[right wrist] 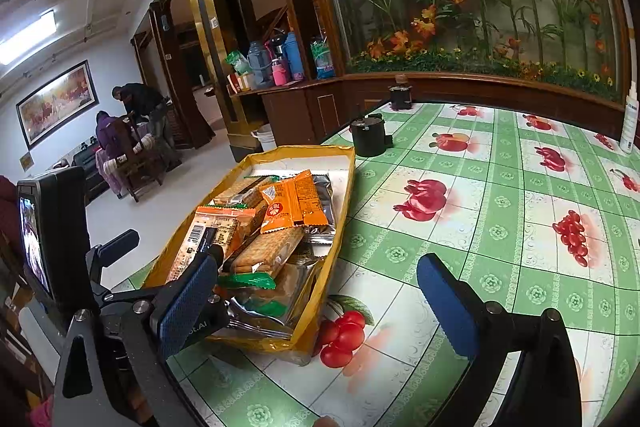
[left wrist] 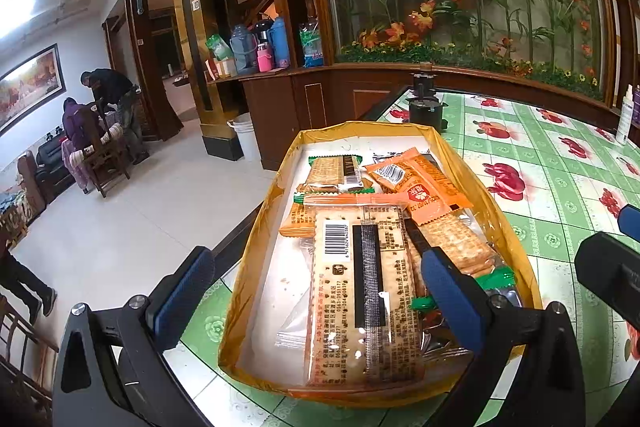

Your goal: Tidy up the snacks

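From the left wrist camera, I see the yellow tray [left wrist: 516,239] standing on the table [left wrist: 560,187] near its edge, and it is full of snack packets. On top lies a long cracker packet [left wrist: 360,291] with the barcode up, and behind it an orange sachet [left wrist: 420,187]. I judge these packets to be light, and the film slippery and soft, while the crackers inside will break if I press hard. So I would take the long packet across its narrow width, near the middle, with a gentle squeeze, not at the sealed end, which could slide out. My left gripper [left wrist: 316,291] hovers low over the tray with its jaws wide apart; one blue pad is outside the tray's left wall, the other is above the packets, and it holds nothing.

From the right wrist camera, the tray [right wrist: 344,195] is to the left, and the packets are heaped in it. My right gripper [right wrist: 316,299] is also spread open and empty, above the bare cloth just beside the tray's near corner, tilted slightly down. The left gripper's body appears at the left edge of this view.
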